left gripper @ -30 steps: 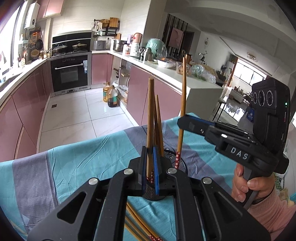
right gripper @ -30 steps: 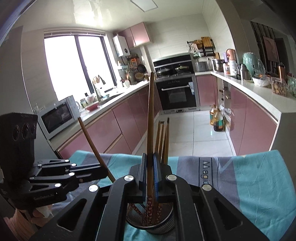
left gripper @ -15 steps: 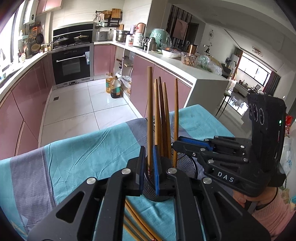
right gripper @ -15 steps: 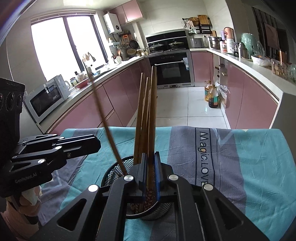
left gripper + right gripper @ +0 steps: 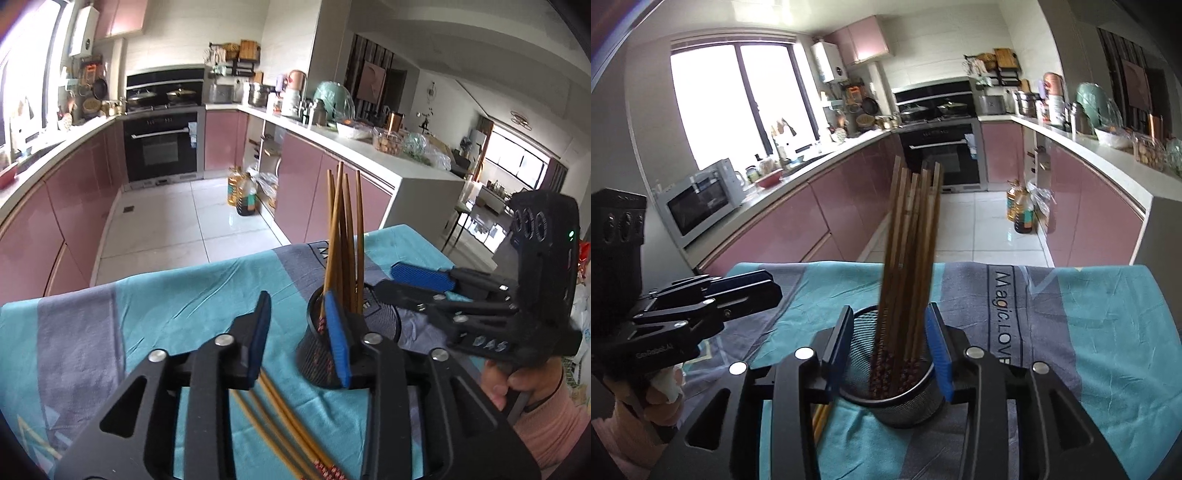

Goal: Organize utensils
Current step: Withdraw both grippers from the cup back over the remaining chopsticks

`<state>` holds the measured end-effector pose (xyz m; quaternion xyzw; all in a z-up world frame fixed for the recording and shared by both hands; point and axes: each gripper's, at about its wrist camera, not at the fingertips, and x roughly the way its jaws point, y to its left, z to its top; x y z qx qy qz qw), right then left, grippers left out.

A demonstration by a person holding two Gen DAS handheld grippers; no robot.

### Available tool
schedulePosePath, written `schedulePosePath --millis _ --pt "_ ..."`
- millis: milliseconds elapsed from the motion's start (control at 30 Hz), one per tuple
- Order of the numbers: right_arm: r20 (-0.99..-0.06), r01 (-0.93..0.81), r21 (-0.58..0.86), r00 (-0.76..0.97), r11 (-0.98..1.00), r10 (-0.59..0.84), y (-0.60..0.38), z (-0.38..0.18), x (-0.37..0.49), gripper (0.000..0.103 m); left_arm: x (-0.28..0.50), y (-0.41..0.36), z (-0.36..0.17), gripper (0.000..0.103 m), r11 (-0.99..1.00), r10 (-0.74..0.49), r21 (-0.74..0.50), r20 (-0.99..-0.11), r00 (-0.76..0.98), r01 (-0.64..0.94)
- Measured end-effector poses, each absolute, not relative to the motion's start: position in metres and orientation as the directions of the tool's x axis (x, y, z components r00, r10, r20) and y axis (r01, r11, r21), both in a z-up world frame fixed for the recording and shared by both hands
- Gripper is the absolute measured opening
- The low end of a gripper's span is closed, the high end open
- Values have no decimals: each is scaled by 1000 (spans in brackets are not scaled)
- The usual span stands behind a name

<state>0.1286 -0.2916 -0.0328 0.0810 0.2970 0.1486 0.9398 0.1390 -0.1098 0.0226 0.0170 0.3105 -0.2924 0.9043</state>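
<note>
- A teal and grey tablecloth covers the table in a kitchen with pink cabinets, and all the work sits on it
- Nearest the left camera, a few loose chopsticks lie flat on the cloth under the left gripper, likely waiting their turn
- The left gripper's jaws are opening, with nothing pinched between them; its right pad stands just in front of the cup
- The right gripper is opening as well, its pads spread on either side of the mesh cup without pressing on the bundle
- The chopsticks in the cup stand nearly upright, leaning a little, patterned ends down; they appear to be freshly let go
- Standing them together in one cup keeps them sorted, which suits the task
- Further back are an oven under a hob, oil bottles on the tiled floor, a microwave by the window and a crowded counter
</note>
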Motion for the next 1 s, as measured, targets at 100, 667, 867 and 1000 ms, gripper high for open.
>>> schedulePosePath --millis 100,667,867,1000 --pt "-512 -281 232 779 931 362 -286 -28 113 41 126 -92 19 46 845 -498 -136 -553 668 518" --pt "-655 -340 266 623 902 428 -237 -101 87 43 86 -36 -75 72 933 -327 -124 -683 653 337" --pt "-696 -326 263 587 908 413 -225 -122 86 43 86 -48 -94 70 932 -314 -110 -719 620 345" --pt "-712 -321 258 575 911 403 -220 -129 86 43 86 -56 -102 68 928 -319 -114 -734 599 355"
